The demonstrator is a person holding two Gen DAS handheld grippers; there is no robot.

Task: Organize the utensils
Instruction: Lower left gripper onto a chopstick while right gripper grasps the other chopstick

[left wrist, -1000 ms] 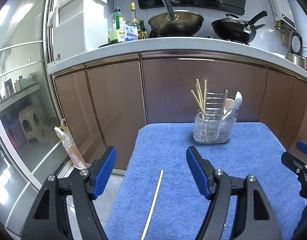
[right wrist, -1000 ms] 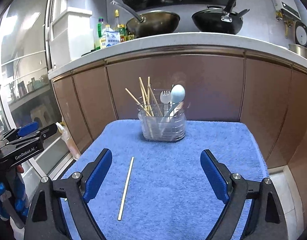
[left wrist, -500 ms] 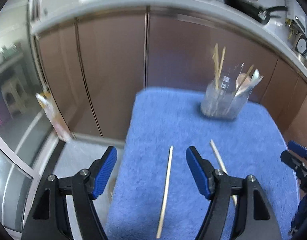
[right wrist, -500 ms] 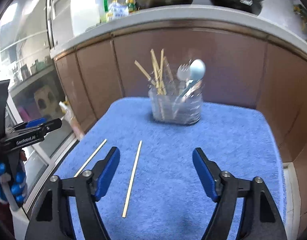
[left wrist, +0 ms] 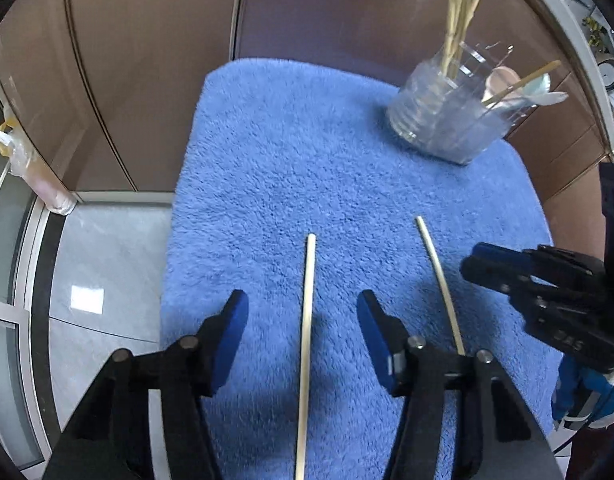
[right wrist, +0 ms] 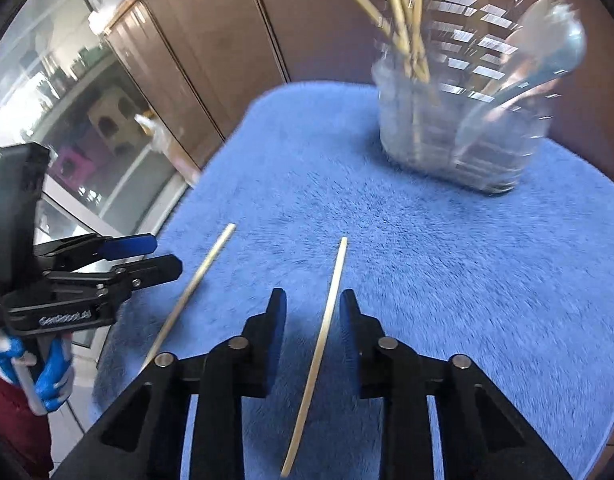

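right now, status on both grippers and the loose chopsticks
Left gripper closing astride one chopstick, pads not touching. Right gripper closing astride the other chopstick, no contact yet. Both flat on the blue towel. Path to the clear utensil holder unobstructed.

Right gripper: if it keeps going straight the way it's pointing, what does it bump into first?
Probably the chopstick lying between the closing jaws of the right gripper, then the blue towel under it. Depth is hard to judge.

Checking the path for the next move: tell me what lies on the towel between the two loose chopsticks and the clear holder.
Nothing. In the left wrist view, only bare blue towel separates the left chopstick and right chopstick from the holder.
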